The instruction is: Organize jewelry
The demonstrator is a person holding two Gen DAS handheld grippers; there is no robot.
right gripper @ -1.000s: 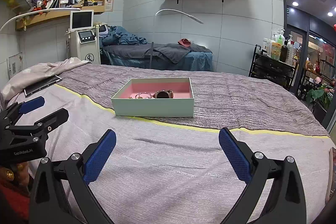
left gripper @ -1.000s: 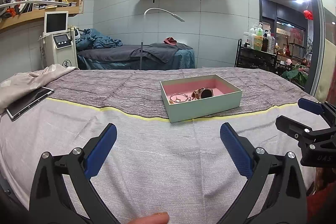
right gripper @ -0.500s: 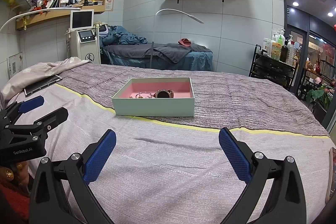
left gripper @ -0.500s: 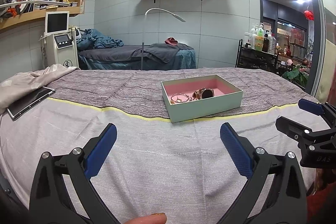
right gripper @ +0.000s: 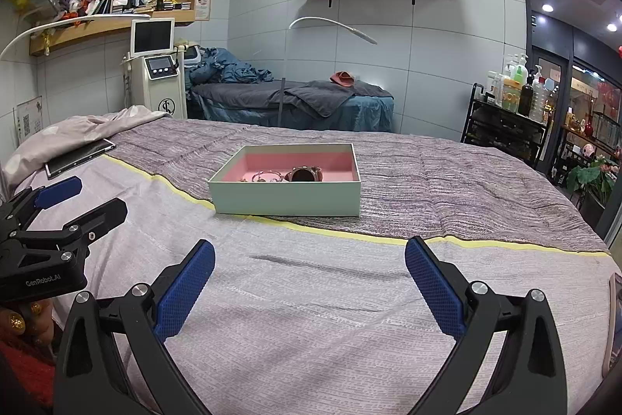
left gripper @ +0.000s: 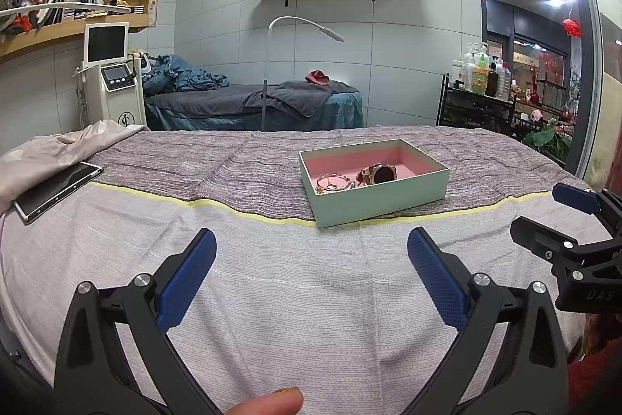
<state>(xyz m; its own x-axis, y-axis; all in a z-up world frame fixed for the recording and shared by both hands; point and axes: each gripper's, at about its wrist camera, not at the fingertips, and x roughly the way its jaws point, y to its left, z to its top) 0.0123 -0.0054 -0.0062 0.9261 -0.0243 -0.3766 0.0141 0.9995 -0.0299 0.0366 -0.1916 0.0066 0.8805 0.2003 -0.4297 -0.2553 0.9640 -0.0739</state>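
A pale green box (left gripper: 383, 199) with a pink lining sits on the bed; it also shows in the right wrist view (right gripper: 287, 197). Inside lie a rose-gold watch (left gripper: 378, 175) (right gripper: 304, 174) and a bracelet (left gripper: 331, 181) (right gripper: 267, 176). My left gripper (left gripper: 311, 247) is open and empty, held above the bedcover short of the box. My right gripper (right gripper: 310, 253) is open and empty, also short of the box. Each gripper shows in the other's view, the right one (left gripper: 544, 216) and the left one (right gripper: 93, 201).
A tablet (left gripper: 58, 185) lies on the bed at the left beside a pale pillow (left gripper: 46, 150). A yellow seam (left gripper: 241, 211) crosses the cover before the box. A phone edge (right gripper: 614, 321) shows at the right. A machine, a second bed and shelves stand behind.
Both grippers stay open. The views shift only slightly; the box sits a touch farther right in the left wrist view.
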